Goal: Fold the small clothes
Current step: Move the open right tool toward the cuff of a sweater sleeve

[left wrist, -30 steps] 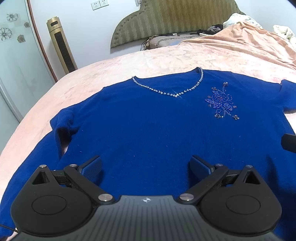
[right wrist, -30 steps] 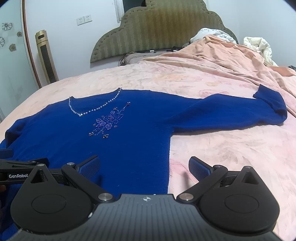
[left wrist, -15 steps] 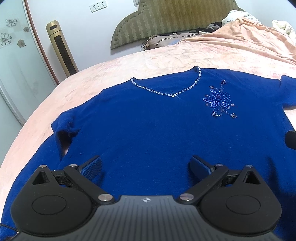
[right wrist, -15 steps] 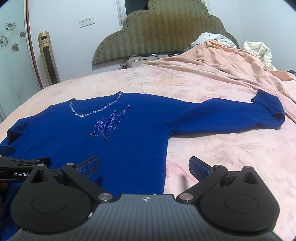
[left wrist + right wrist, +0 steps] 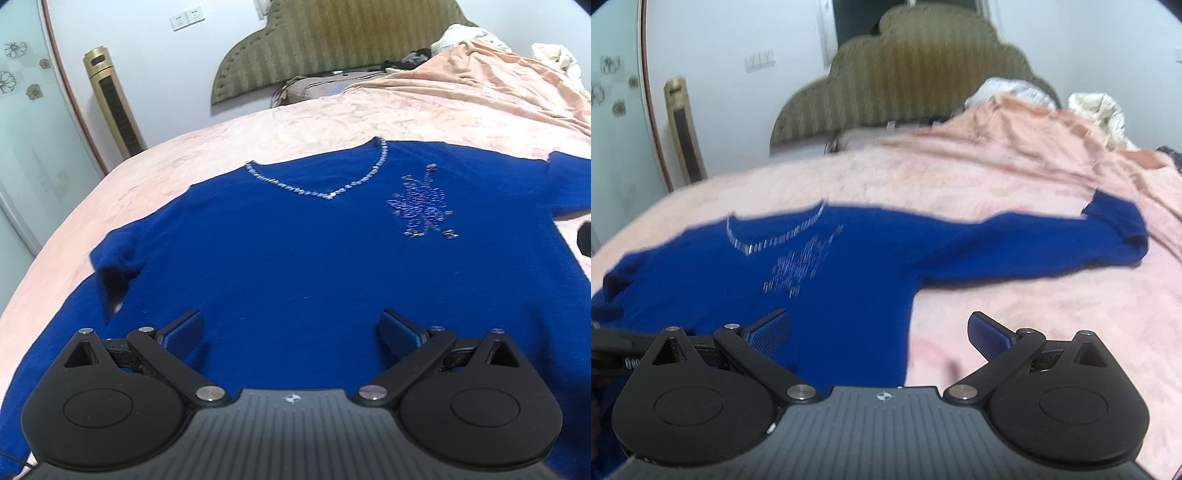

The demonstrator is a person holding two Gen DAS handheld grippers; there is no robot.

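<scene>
Left gripper, black with blue ribbed pads, stands wide open and holds nothing; both of its fingers hang over the lower body of the garment. Right gripper, of the same make, is likewise spread wide and empty; its left finger lies over blue cloth, its right finger over bare bedding, so that the garment's side edge runs between them. A small round emblem sits on each gripper's grey ribbed body; no lettering on it can be read. At the left edge of the right wrist view a black part of the other tool shows, blurred, with no legible writing.

Ahead of both grippers lies the royal-blue knitted long-sleeved sweater, spread flat and face up on the pale pink patterned bedspread. Its hem is nearest the grippers and its V-neck, trimmed with silver beads, points away toward the headboard. One sleeve stretches out to the right of the right gripper, so the garment's long axis runs left to right, cuff to cuff. A beaded flower motif sits right of the neckline.

Beyond the sweater stand an olive striped scalloped headboard, a gold tower-shaped appliance at far left, and white wall sockets.
</scene>
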